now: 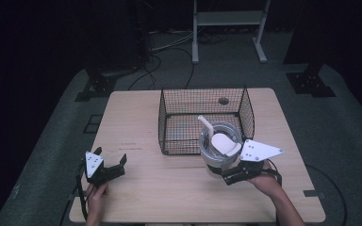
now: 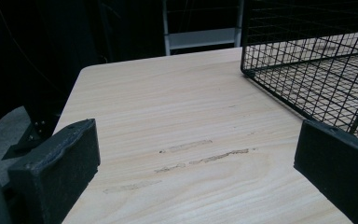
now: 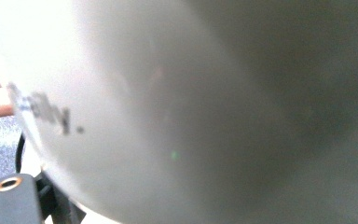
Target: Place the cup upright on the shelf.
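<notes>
A pale round pot point(image 1: 219, 157) with a white scoop point(image 1: 222, 142) standing in it is at the front right corner of a black wire basket point(image 1: 202, 89). My right gripper point(image 1: 233, 176) reaches in from the front right and is shut on the pot low on its side. In the right gripper view the pot's wall point(image 3: 191, 116) is pressed up close and hides the jaws. My left gripper point(image 1: 110, 156) rests open near the table's front left, with nothing between its jaws point(image 2: 196, 163). To its right is the basket's corner point(image 2: 307, 79).
The wooden table point(image 1: 136, 122) has a small round hole point(image 1: 223, 100) behind the basket. A white metal frame point(image 1: 228, 19) and cables lie on the dark floor beyond the far edge. Faint scuff marks point(image 2: 200, 156) lie on the wood ahead of the left gripper.
</notes>
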The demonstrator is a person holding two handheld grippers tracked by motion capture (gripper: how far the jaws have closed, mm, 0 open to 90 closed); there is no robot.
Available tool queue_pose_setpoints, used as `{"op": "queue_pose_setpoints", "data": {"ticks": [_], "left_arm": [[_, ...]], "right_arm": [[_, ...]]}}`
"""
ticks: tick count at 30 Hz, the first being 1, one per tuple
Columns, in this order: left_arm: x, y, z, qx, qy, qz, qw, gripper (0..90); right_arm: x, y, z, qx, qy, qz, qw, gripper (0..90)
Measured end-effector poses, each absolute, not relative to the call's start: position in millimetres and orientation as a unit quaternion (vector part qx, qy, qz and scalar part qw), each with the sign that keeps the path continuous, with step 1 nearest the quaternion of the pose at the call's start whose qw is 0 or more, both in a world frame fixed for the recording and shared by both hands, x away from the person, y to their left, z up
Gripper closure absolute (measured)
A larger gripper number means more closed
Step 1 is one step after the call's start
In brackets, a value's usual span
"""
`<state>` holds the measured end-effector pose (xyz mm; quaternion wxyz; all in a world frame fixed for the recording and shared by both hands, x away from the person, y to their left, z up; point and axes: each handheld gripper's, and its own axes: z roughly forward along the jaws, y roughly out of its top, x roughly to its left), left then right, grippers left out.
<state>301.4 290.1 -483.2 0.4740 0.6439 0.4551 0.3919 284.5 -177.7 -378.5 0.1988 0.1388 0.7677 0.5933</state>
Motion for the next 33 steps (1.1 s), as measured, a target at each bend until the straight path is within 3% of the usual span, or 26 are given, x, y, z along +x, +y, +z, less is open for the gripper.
{"op": "queue_pose_setpoints", "data": {"ticks": [33], "left_arm": [[301,290,-483,0.643,0.452,0.393,0.477,0.0]], "right_arm": [[342,-163,-329,0.14,0.766,0.603,0.175,8.5]]}}
